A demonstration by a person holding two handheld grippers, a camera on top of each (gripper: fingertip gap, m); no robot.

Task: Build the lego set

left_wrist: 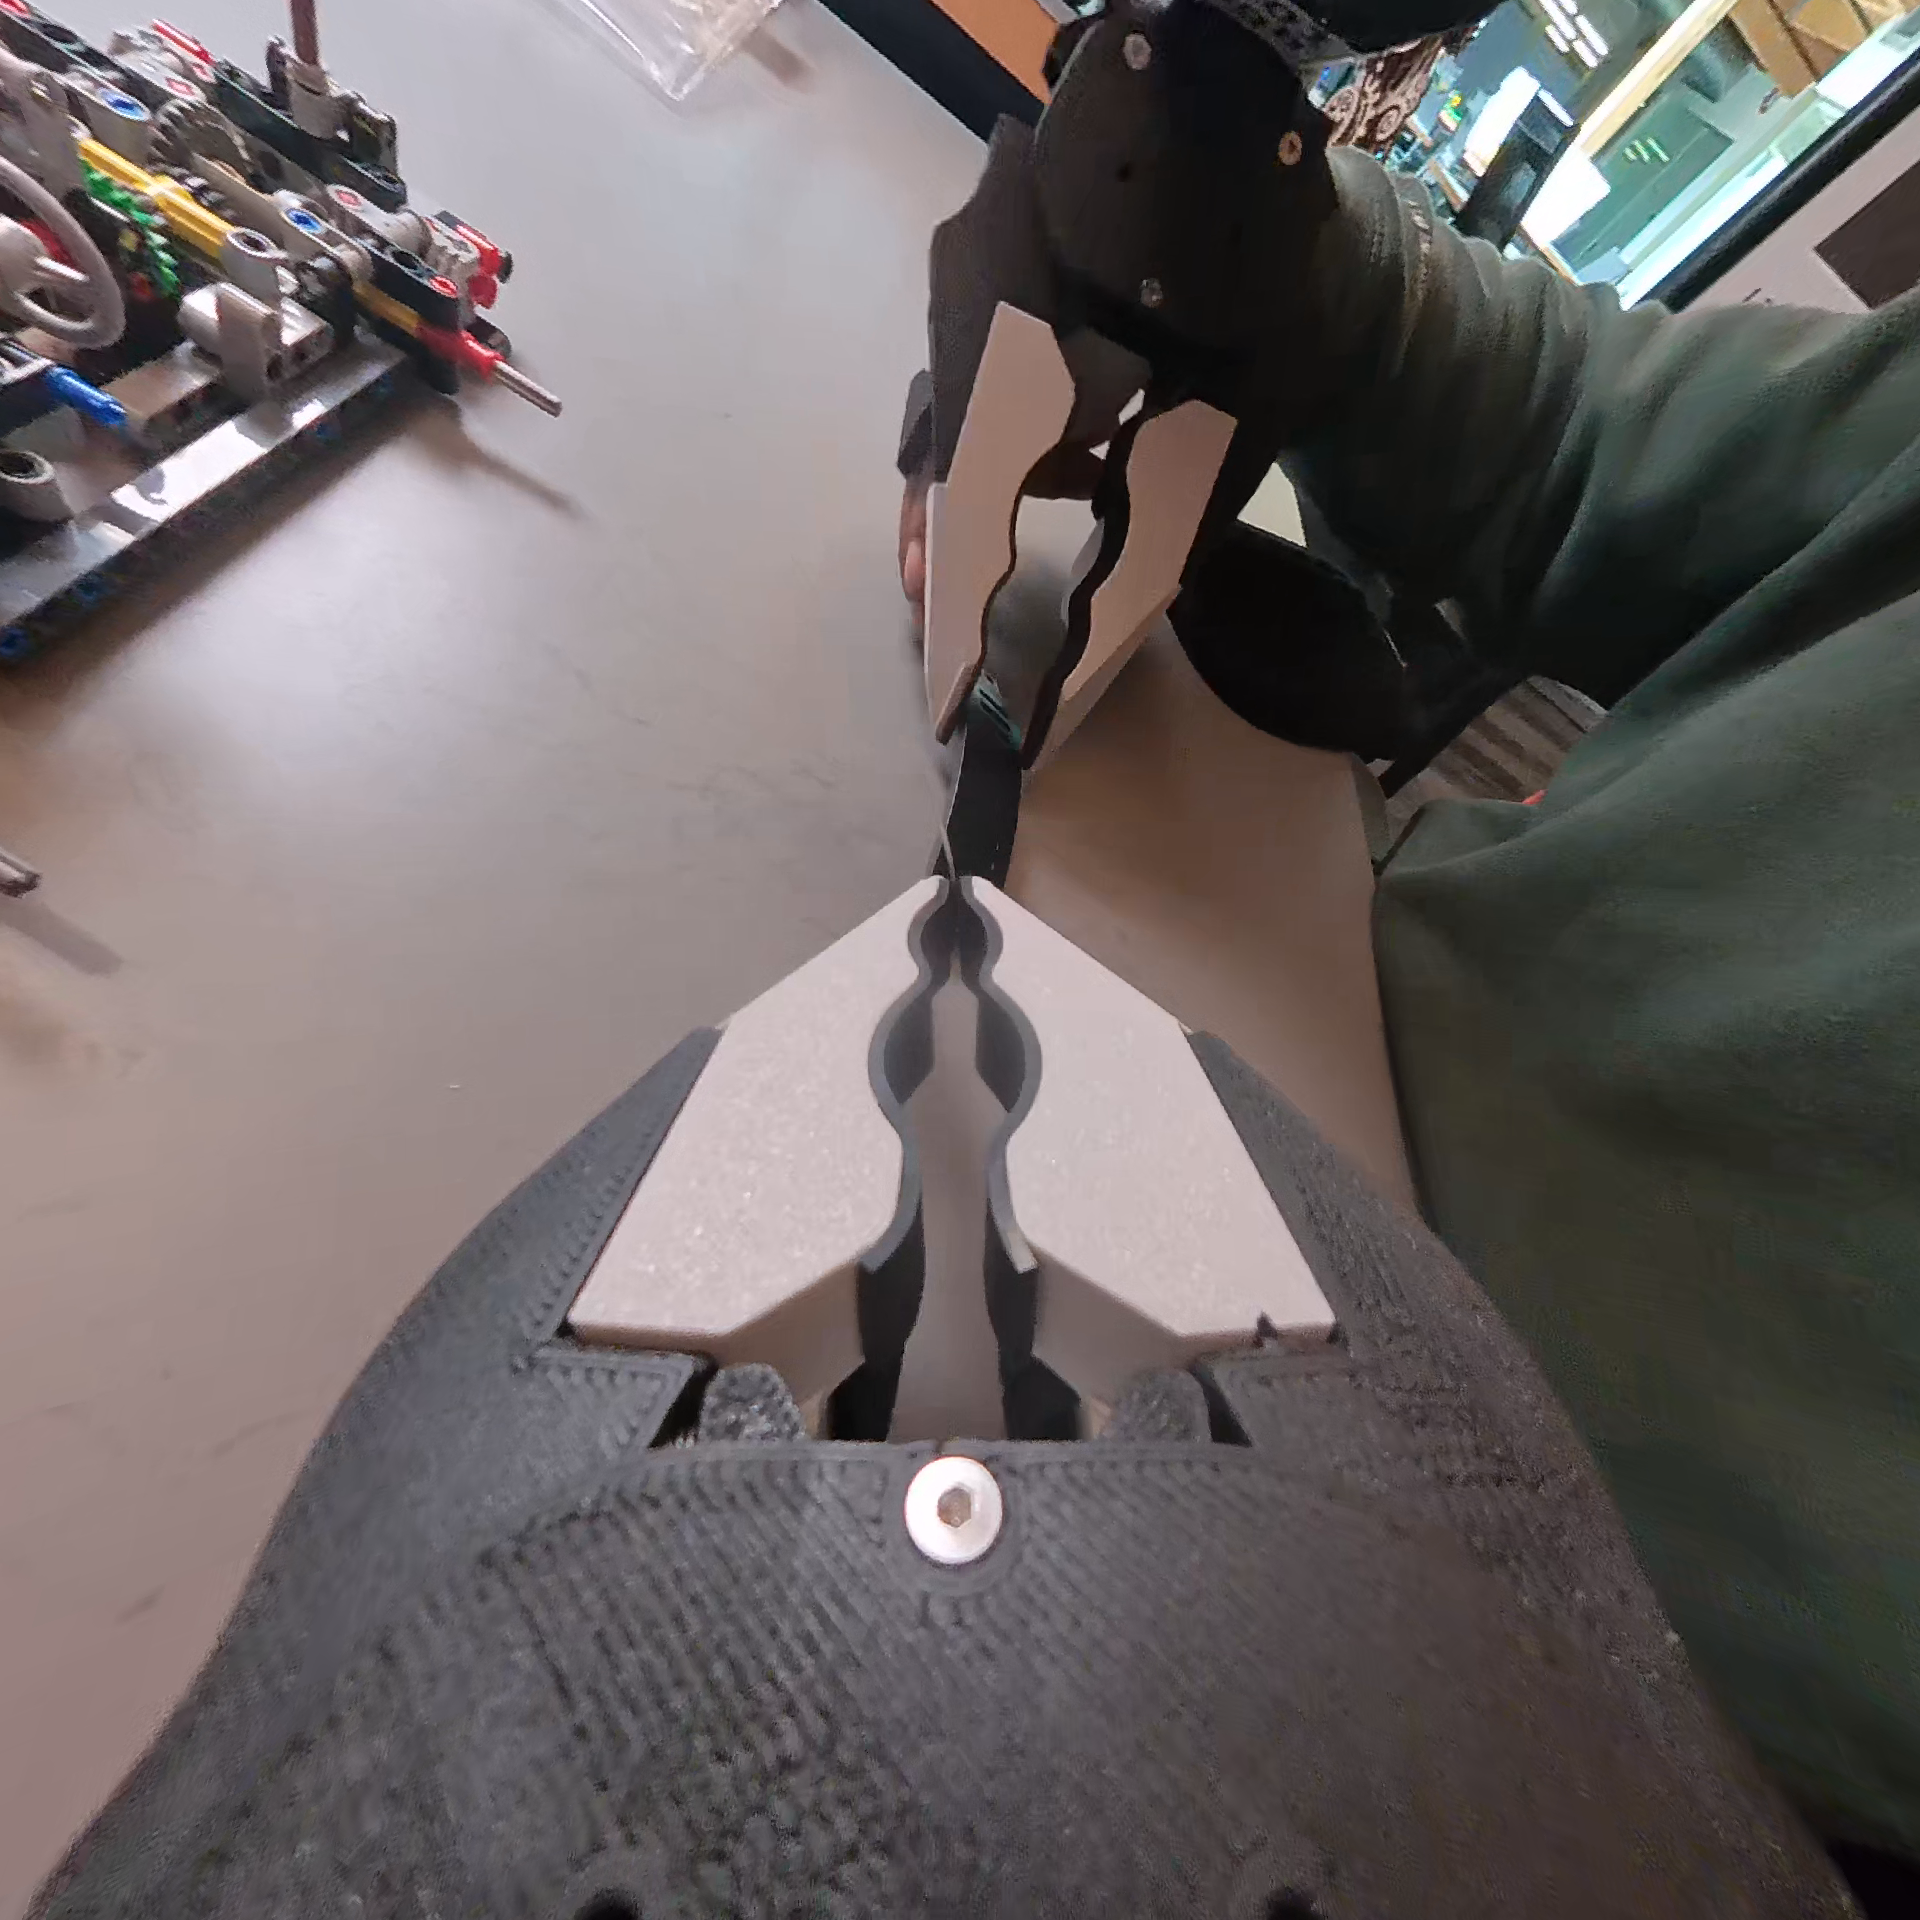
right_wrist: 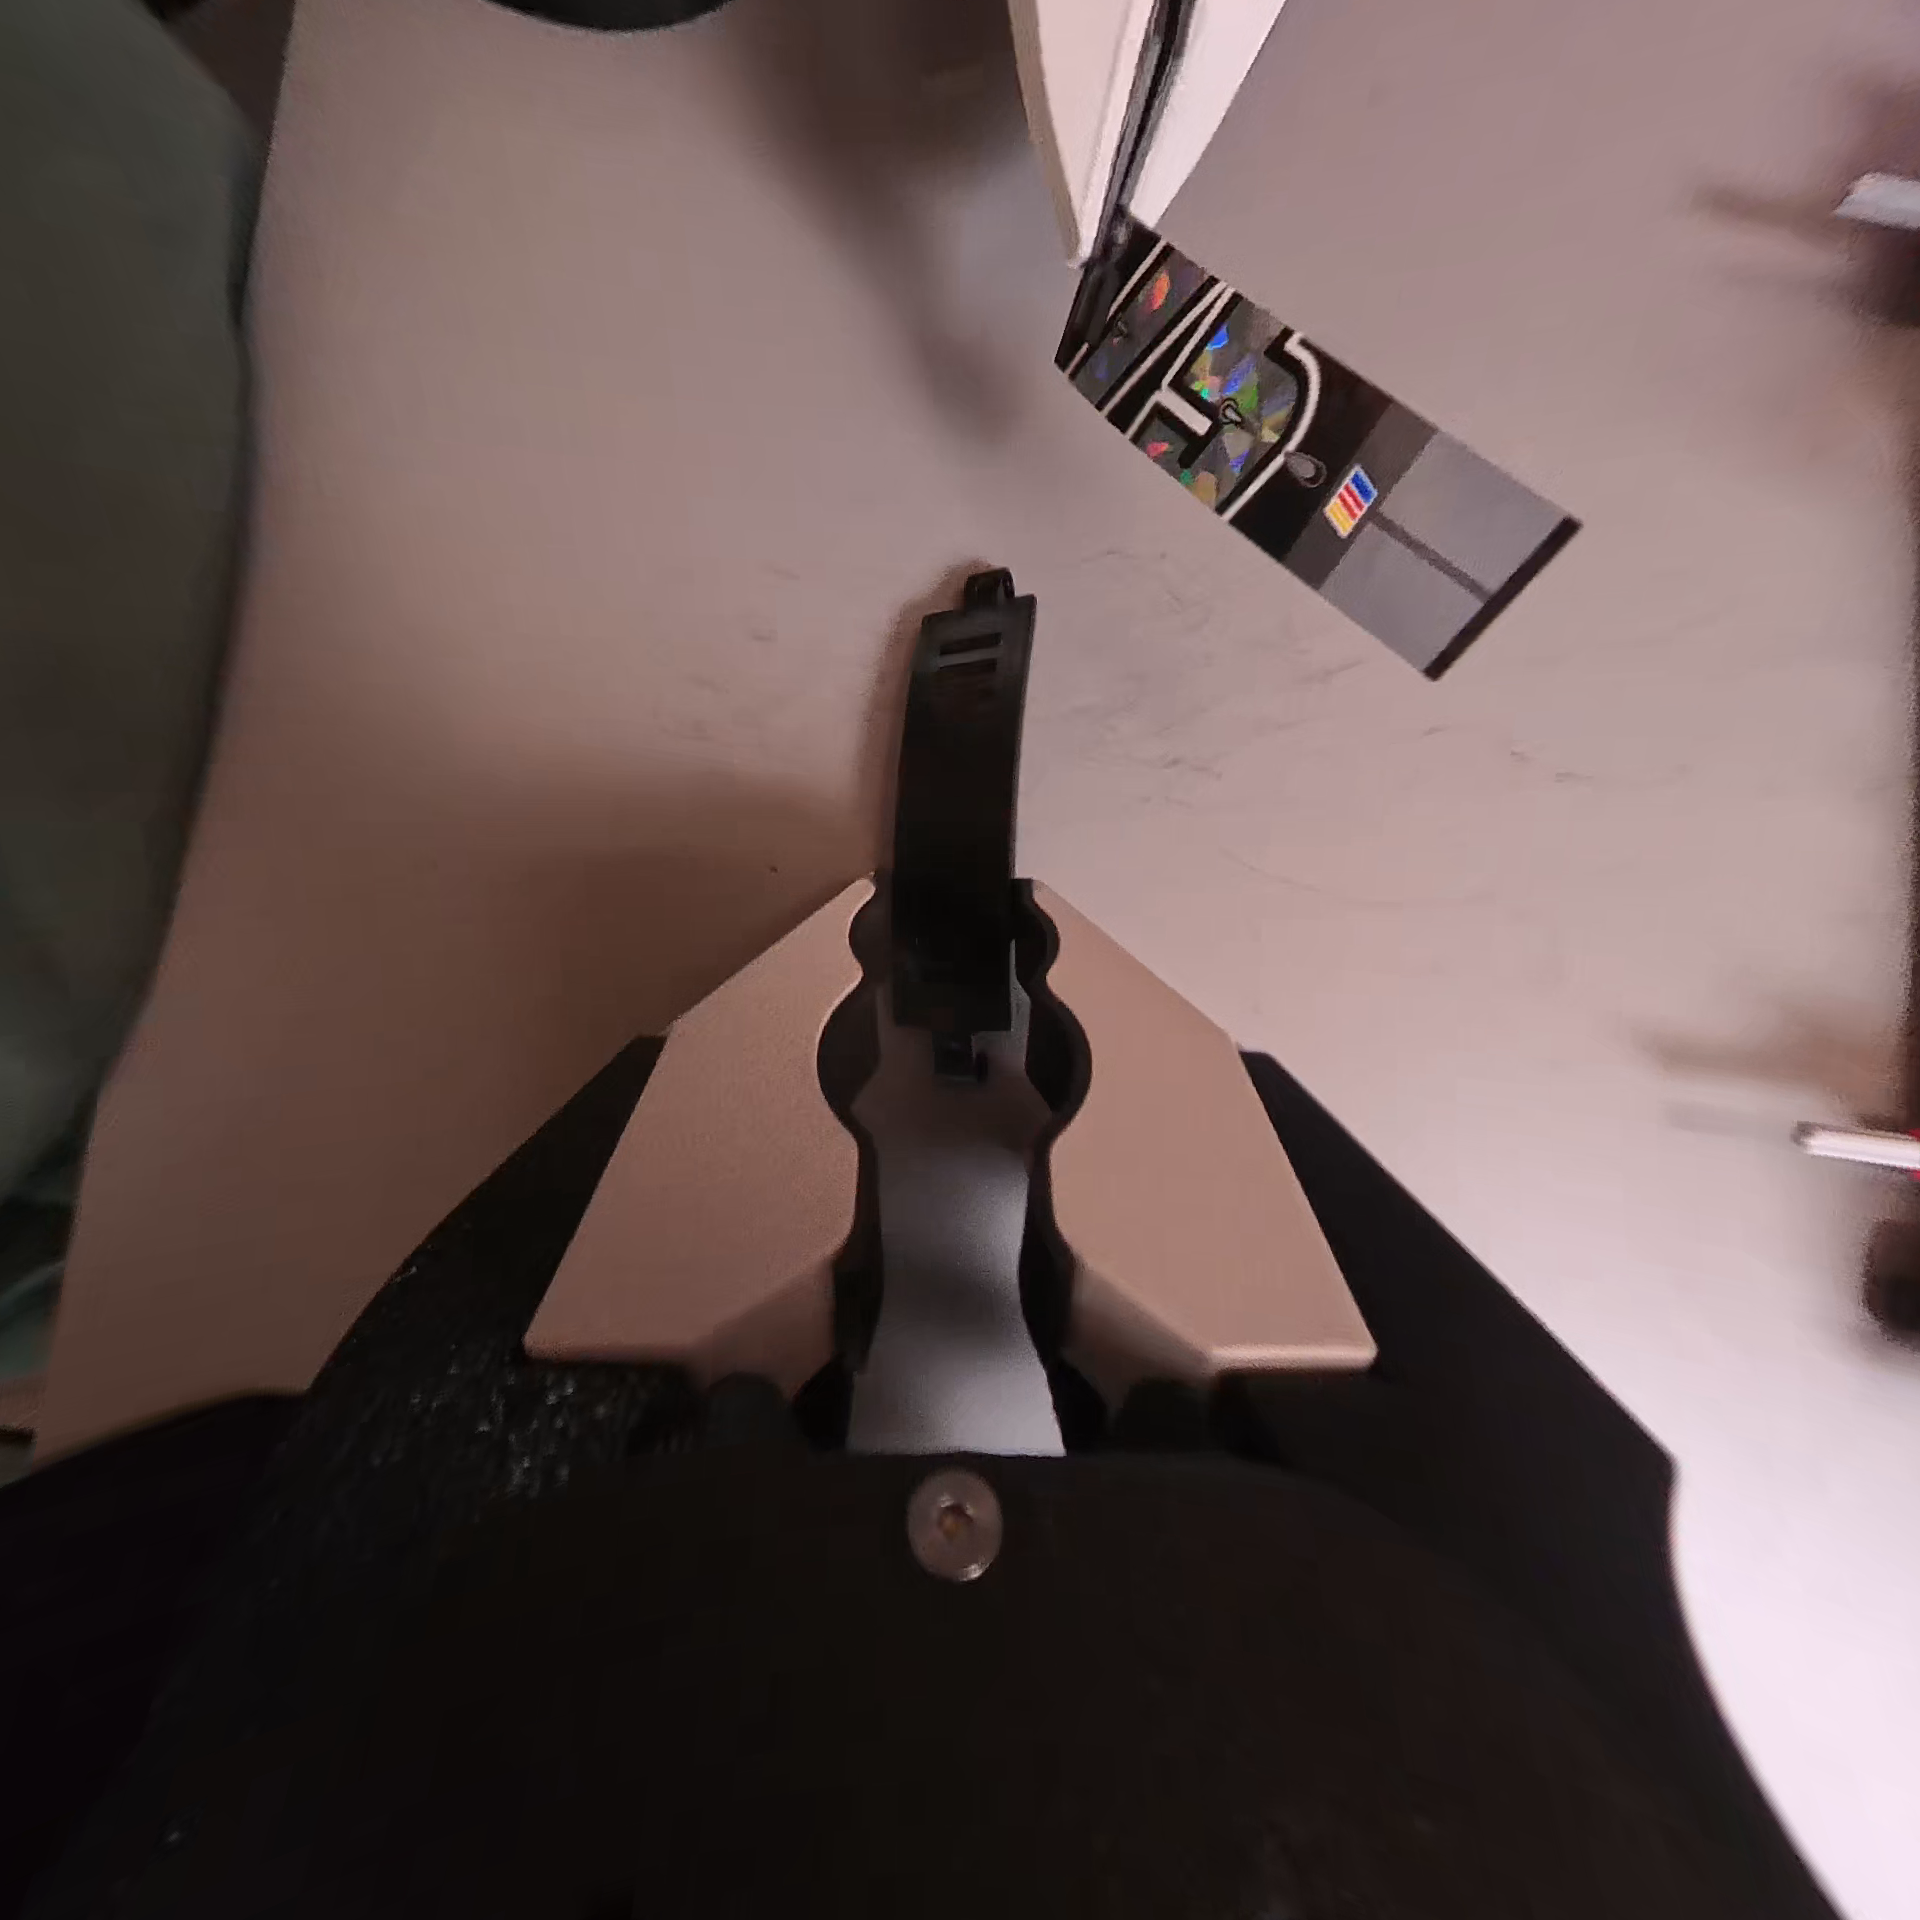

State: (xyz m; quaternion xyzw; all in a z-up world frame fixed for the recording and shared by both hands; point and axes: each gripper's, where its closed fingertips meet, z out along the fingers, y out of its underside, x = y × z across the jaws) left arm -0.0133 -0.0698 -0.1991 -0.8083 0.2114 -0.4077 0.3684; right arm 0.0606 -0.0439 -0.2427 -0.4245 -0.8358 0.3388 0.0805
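My left gripper (left_wrist: 951,888) is shut on a thin flat strip (left_wrist: 977,816), seen nearly edge-on here. In the right wrist view the strip (right_wrist: 1320,447) shows a holographic, black and grey printed face and hangs from the left gripper (right_wrist: 1107,223) at the top. My right gripper (right_wrist: 951,894) is shut on a slim black lego piece (right_wrist: 961,769) that sticks out forward over the table (right_wrist: 582,520). In the left wrist view the right gripper (left_wrist: 992,727) points down at the strip's far end. The half-built lego model (left_wrist: 239,270) stands at the far left.
A clear plastic box (left_wrist: 675,42) sits at the back. A person's green sleeve (left_wrist: 1558,468) fills the right side. A metal axle with a red end (right_wrist: 1860,1143) and blurred parts (right_wrist: 1870,208) lie at the right edge. A small loose part (left_wrist: 16,878) lies at the left edge. The grippers' ends are close to 10 cm from one another. The half-built lego model (left_wrist: 239,270) lies around 15 cm away from my right fingertips.
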